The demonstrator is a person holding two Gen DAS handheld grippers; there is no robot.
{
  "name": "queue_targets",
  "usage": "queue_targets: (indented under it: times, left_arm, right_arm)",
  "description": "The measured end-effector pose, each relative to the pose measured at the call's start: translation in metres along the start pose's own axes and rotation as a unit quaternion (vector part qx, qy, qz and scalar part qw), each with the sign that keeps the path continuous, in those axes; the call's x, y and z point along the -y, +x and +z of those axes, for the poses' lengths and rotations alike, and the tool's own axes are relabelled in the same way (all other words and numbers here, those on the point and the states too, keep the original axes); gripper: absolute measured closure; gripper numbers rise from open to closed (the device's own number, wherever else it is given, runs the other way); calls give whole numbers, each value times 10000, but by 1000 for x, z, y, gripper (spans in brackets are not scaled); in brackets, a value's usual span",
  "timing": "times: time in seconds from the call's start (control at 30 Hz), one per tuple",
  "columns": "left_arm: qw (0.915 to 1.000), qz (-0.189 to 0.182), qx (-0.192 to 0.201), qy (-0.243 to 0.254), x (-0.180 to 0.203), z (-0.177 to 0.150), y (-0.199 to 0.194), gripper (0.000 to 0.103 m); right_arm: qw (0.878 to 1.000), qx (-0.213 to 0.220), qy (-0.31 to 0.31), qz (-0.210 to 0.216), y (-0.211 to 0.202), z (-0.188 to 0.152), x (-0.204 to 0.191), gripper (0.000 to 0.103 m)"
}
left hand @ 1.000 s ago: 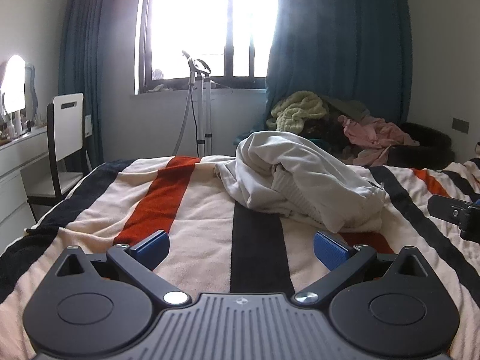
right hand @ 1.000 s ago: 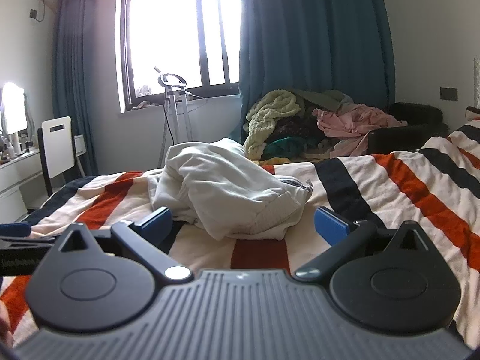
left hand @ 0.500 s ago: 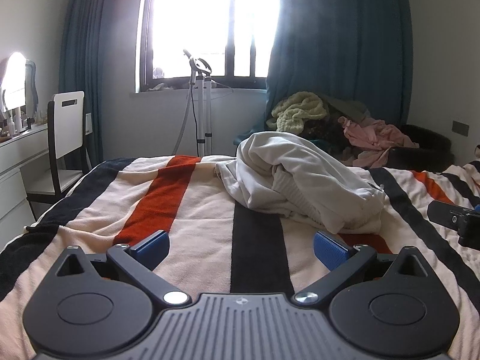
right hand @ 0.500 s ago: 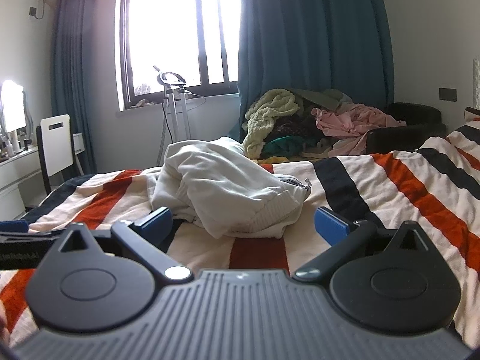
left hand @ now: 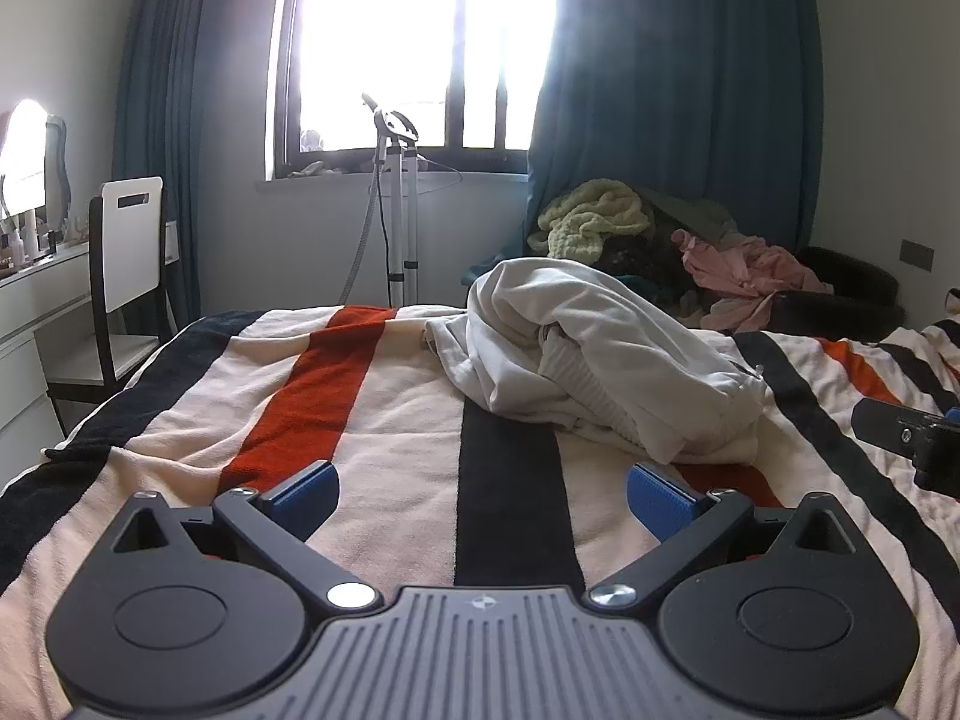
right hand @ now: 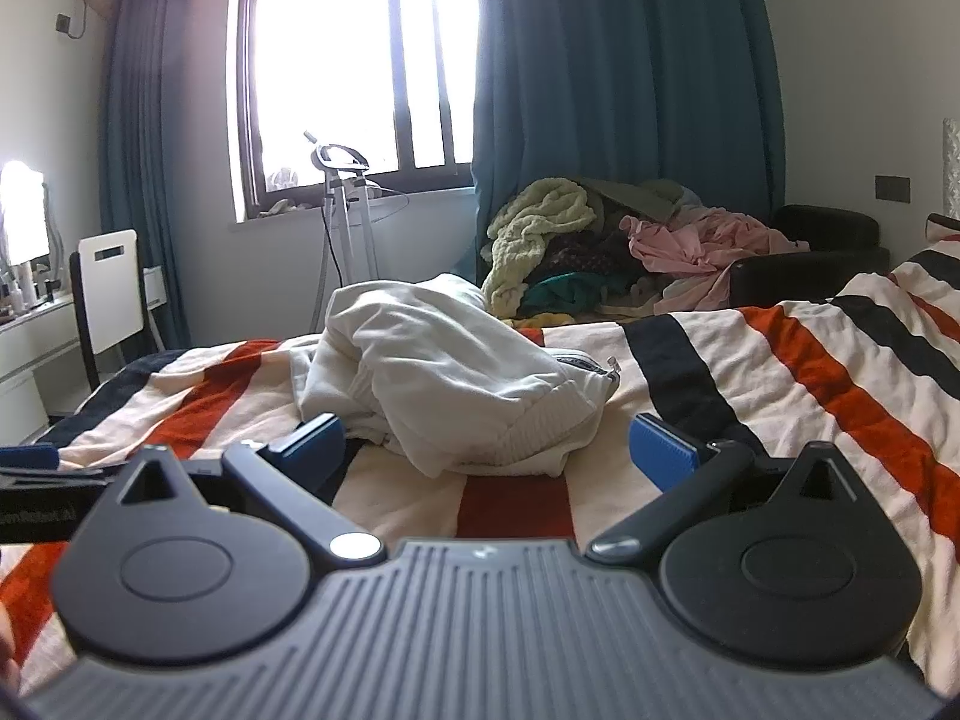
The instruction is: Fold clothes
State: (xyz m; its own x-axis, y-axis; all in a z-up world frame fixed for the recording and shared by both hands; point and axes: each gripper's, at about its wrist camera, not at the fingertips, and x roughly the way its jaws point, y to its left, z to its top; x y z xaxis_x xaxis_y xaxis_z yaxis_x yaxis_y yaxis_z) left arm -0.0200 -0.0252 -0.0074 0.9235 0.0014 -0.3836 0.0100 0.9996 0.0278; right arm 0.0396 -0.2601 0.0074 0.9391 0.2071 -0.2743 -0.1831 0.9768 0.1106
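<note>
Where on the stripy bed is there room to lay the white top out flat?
Free blanket lies left of the crumpled white garment, across the red stripe toward the chair, and in front of it up to the open left gripper. More lies on its right. The clothes pile behind is crowded.
</note>
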Motion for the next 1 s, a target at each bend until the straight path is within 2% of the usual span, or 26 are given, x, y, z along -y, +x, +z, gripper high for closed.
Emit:
queue_targets:
  times: [0.13, 0.2, 0.37, 0.8, 0.9, 1.0]
  left_arm:
    - [10000, 24, 11, 8, 2, -2, 6, 0]
    - [10000, 36, -38, -44, -28, 1, 26, 0]
    - [9999, 31, -18, -169, -33, 2, 28, 0]
    - [9986, -429, -68, -292, -30, 4, 38, 0]
    - [9955, -659, -186, -662, -39, 6, 41, 0]
    - [9932, -677, -143, -939, -47, 8, 37, 0]
  right_arm:
    - [10000, -5, -24, -19, 1, -1, -2, 0]
    - [10000, -8, -36, -29, 2, -2, -3, 0]
    - [9999, -2, -108, -53, 3, -2, -4, 0]
    - [9998, -67, -176, -64, 0, -2, -5, 0]
    - [9996, -280, -52, 9, 2, -2, -3, 0]
    - [9989, -436, 141, 91, 5, 2, 2, 0]
